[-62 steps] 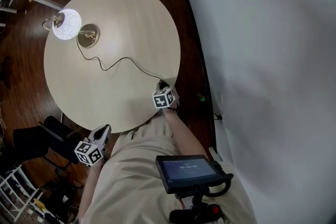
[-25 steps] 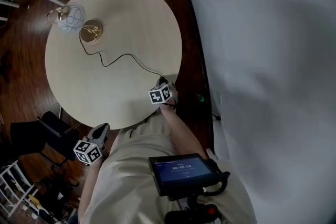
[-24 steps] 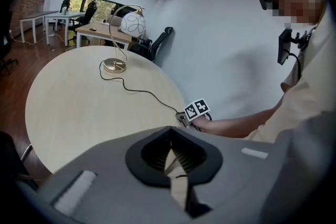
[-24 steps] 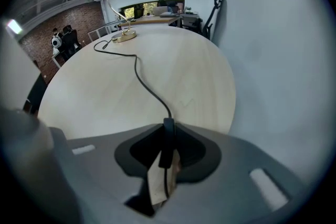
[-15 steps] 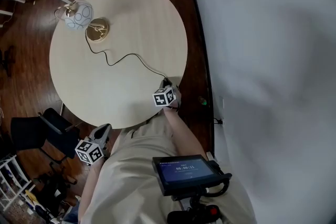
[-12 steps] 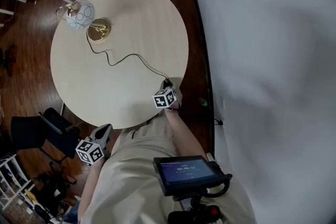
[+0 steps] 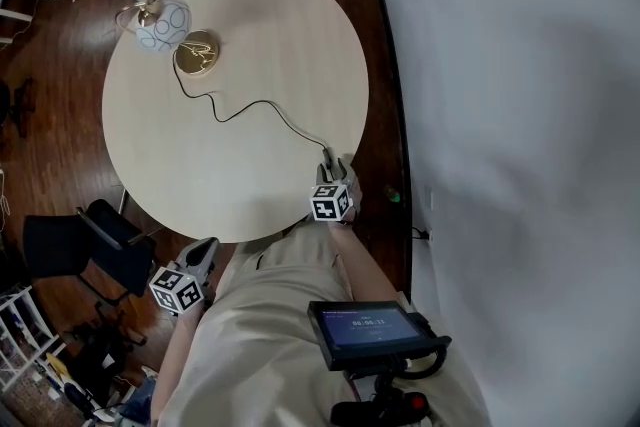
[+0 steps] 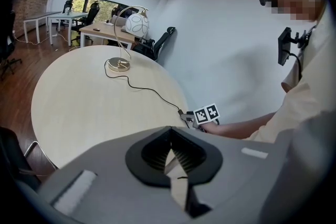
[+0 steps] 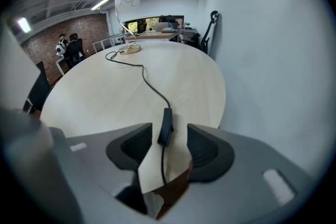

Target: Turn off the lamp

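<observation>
Right claw (image 9: 169,128) — just opened wide — astride cord switch (image 9: 165,122) (on the table (image 9: 100,97)); left claw (image 8: 168,134) closed

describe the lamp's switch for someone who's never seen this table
Start at the round pale wood table and follow the thin black cord from the lamp's gold base toward the near edge. The switch is the one thick, oblong black block on that cord, lying between the right gripper's jaws, which have just opened.

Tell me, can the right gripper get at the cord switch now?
Likely yes: the jaws of the right gripper have just opened, and the cord switch lies between them, nothing in the way.
</observation>
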The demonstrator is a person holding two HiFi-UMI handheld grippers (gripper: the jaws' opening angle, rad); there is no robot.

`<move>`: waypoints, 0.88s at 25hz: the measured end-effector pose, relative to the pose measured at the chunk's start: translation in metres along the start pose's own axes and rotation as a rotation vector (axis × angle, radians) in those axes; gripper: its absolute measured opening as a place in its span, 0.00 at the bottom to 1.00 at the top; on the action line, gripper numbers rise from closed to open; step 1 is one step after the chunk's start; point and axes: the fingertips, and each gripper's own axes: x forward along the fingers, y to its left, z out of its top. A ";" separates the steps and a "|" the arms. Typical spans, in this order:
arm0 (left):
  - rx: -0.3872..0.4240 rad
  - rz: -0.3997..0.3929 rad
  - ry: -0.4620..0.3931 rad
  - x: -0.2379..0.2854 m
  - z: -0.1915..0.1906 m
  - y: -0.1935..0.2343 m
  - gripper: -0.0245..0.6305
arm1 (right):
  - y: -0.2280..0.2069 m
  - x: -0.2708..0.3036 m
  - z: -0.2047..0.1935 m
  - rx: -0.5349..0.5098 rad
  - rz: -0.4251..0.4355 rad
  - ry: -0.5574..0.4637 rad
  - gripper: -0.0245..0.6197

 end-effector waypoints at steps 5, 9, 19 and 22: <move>-0.009 0.006 -0.024 -0.003 -0.009 0.014 0.02 | -0.008 -0.021 0.004 -0.010 -0.021 -0.049 0.33; 0.002 -0.021 -0.051 0.003 -0.022 0.016 0.02 | -0.025 -0.048 -0.009 -0.017 -0.049 -0.063 0.33; 0.019 -0.059 -0.279 -0.103 -0.015 0.056 0.02 | 0.046 -0.165 0.091 0.053 -0.043 -0.307 0.28; 0.023 -0.059 -0.361 -0.142 -0.014 0.067 0.02 | 0.083 -0.196 0.121 0.011 -0.033 -0.375 0.28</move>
